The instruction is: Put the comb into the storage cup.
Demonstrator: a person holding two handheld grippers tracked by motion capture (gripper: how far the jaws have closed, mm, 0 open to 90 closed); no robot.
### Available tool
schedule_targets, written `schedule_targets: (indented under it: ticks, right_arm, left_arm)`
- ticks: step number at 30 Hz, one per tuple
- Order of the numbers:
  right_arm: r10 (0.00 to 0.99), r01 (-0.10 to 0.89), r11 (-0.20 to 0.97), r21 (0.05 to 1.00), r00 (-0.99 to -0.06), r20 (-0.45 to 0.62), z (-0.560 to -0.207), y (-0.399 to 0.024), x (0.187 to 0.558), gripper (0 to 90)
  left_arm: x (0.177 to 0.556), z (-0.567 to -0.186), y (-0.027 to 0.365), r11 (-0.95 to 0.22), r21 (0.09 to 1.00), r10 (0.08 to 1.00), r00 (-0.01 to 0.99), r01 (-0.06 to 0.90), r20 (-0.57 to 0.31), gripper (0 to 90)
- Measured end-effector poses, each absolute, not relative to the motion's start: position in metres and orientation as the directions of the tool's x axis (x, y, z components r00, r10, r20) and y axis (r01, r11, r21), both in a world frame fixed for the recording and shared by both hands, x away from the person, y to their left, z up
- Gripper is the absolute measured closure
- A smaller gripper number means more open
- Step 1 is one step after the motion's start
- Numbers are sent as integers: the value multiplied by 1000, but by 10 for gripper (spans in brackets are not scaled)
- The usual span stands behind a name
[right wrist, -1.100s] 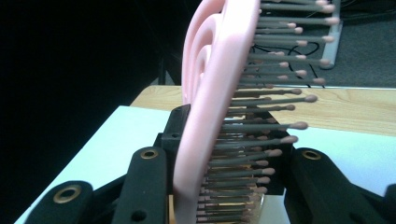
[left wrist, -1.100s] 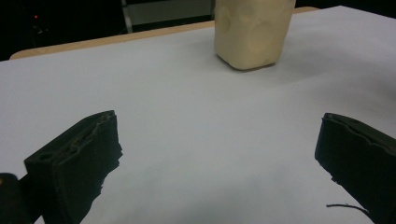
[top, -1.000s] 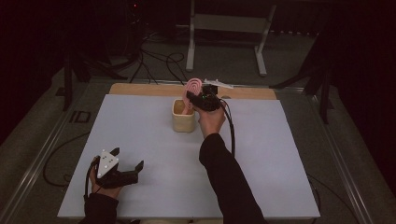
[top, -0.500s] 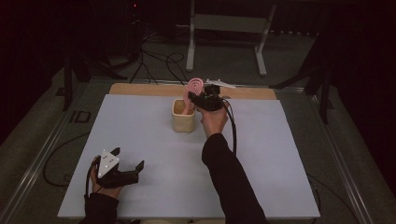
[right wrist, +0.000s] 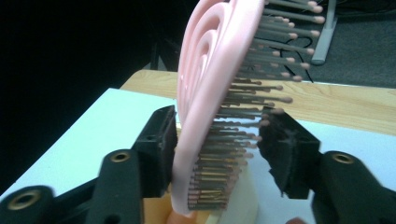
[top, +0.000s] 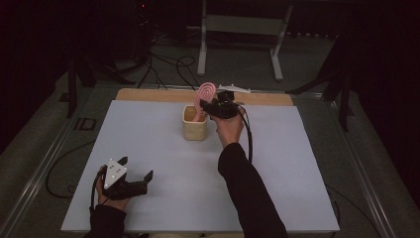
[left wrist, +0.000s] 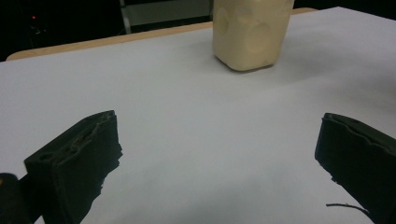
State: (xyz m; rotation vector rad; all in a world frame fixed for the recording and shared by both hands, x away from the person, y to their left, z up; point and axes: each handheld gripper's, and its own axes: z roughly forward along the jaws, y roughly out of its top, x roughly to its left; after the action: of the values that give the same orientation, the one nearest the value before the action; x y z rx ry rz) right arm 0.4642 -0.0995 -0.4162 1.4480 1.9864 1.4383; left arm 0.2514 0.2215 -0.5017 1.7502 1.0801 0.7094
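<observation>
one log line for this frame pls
right tongs: jaws just opening, around pink hairbrush | hairbrush: handle down in cream cup | left tongs: open, empty, over white table

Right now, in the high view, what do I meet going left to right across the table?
Left tongs → cream cup → right tongs beside the pink hairbrush, which stands in the cup.

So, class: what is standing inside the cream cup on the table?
A pink hairbrush stands handle-down in the cream cup, head above the rim. The cup's wall hides its handle end.
</observation>
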Motion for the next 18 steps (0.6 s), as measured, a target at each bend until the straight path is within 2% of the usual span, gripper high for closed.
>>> schedule_targets:
  ticks: [7,14,18]
  right_arm:
    - [840,549,30,835,-466,277,-415,-104,462,323]
    - [855,551,47,833,-454,252,-413,-108,460,155]
    - [856,552,59,831,-457,242,-411,-111,458,100]
  left_arm:
    - [252,-502,221,-184,915,894,448,359,4,6]
    - [252,-502,220,-186,915,893,451,358,6,6]
    - [252,-502,220,-186,915,893,451,358,5,6]
